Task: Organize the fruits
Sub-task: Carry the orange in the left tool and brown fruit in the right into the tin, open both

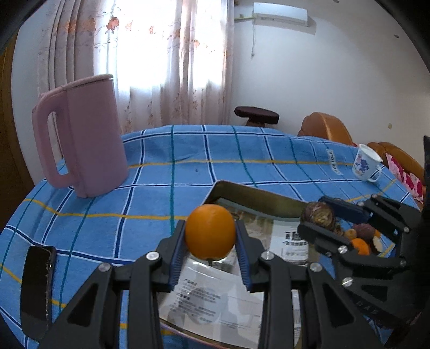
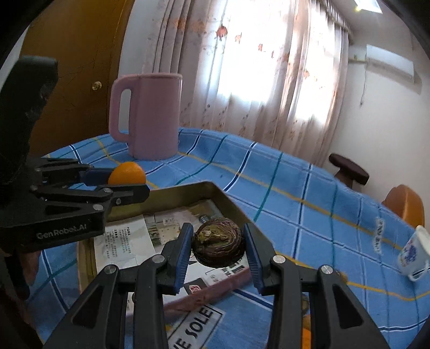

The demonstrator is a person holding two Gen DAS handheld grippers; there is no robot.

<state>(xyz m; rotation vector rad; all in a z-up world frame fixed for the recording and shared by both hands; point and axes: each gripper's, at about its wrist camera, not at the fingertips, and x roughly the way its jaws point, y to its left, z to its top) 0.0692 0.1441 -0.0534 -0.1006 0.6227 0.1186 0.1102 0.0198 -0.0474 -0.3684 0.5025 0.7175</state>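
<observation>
Daylight is glaring through floral sheer curtains and washing out the window. White walls are carrying an air conditioner. A dark round stool and orange armchairs are standing behind the blue checked tablecloth. A wooden door is showing at left.

Cup cut by edge (print blurred).

tray sits on table, paper inside it. left tongs hold orange above tray's near-left part. right tongs hold wrinkled fruit above tray, right of orange. jug stands behind, far left on table. cup lies tipped at far right. phone lies at near left edge. small fruits lie right of tray, behind right tongs.
</observation>
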